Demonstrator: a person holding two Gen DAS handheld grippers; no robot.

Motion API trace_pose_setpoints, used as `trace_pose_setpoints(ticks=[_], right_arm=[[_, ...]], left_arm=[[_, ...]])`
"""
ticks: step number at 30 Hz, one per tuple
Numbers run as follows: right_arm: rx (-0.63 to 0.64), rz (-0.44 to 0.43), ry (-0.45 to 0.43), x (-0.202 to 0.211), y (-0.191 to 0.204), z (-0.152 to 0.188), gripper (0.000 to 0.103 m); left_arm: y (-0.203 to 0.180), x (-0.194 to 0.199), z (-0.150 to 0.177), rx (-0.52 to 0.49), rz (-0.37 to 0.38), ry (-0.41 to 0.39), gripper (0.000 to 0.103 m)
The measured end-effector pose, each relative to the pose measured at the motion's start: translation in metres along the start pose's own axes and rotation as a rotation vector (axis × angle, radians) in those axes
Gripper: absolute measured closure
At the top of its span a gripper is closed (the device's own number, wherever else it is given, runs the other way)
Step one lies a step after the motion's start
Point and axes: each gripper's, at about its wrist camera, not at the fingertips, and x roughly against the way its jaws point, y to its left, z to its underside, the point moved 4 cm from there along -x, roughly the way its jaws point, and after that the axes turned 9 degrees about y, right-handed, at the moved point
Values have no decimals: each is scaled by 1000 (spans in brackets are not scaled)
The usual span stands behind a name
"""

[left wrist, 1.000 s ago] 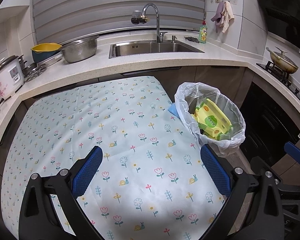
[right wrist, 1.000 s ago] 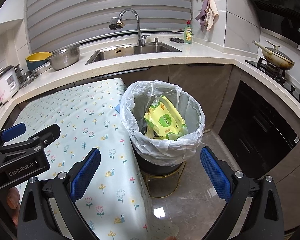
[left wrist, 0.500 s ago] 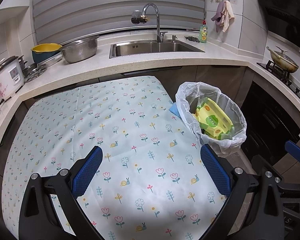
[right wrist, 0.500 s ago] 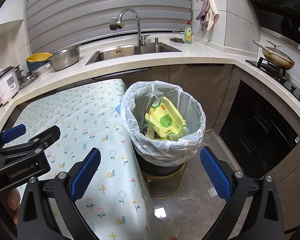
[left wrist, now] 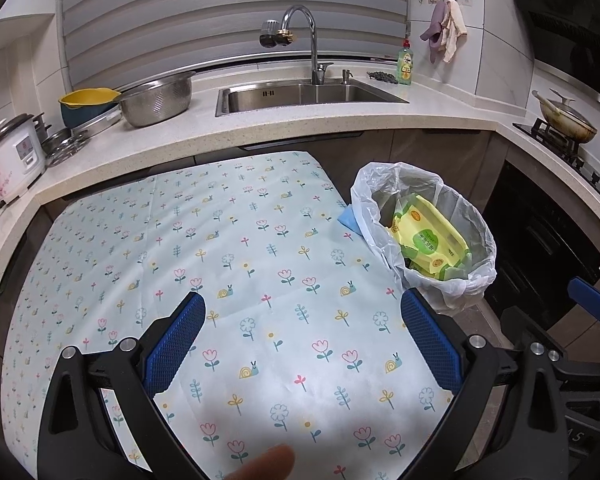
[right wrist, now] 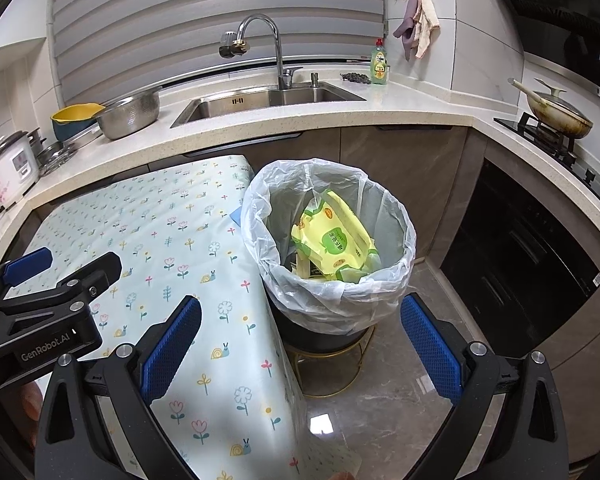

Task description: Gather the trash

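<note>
Trash: one yellow-green wipes packet (right wrist: 334, 242) lies tilted inside the lined bin (right wrist: 396, 216), with darker scraps under it that are too hidden to name or count. Bin stands on a gold wire stand (right wrist: 328, 364) on the floor, touching the table's right edge; in the right wrist view it sits at 12 o'clock, in the left wrist view at 2 o'clock

Left gripper (left wrist: 300, 346): jaws spread wide, nothing between the pads, hovering over the flowered tablecloth (left wrist: 220, 240). Right gripper (right wrist: 300, 346): jaws likewise spread and empty, aimed at the bin and floor

Judgement: step in hand is the pause after a drop-off. Cloth shows no loose litter. One blue scrap (left wrist: 348, 218) peeks out at the table edge, touching the liner, at 1 o'clock from the left gripper; whether it is trash I cannot tell. Next move calls for checking that scrap, else gathering the liner rim

Counts: bins 1, packets visible 1, blue scraps 1, grippers 2. Counter beyond, 11 to 12 o'clock: steel colander (left wrist: 156, 98) 1, yellow bowl (left wrist: 86, 98) 1, rice cooker (left wrist: 8, 156) 1, sink (left wrist: 300, 94) 1, soap bottle (left wrist: 405, 63) 1
</note>
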Motion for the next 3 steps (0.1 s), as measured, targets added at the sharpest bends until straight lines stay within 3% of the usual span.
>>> trace_pose_setpoints(ticks=[3], right_arm=[[-10,-3,2,-6,-2,-2,7]], left_arm=[[2,-10,0,10,-7,19,9]])
